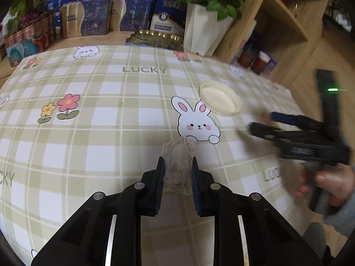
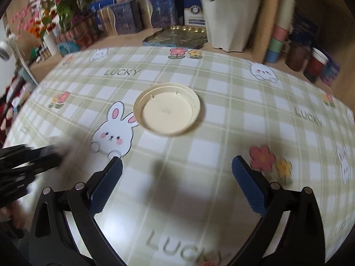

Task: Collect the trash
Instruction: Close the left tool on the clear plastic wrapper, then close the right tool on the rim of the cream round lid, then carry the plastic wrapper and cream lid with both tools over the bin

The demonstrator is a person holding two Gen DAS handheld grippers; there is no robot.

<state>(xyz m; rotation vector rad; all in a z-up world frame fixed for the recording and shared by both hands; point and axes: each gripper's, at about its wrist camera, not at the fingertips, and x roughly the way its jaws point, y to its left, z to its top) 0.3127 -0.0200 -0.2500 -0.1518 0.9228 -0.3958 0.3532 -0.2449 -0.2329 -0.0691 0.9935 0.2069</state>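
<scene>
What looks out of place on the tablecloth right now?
Two bits of trash: a crumpled clear plastic wrapper pinched in the left gripper, and a cream lid lying upside down ahead of the open right gripper. No spills visible.

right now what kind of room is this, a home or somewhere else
Probably a home living or dining room: a table under a checked bunny cloth, a potted plant with red flowers, a wooden shelf with cups, and gift boxes stacked behind.
</scene>
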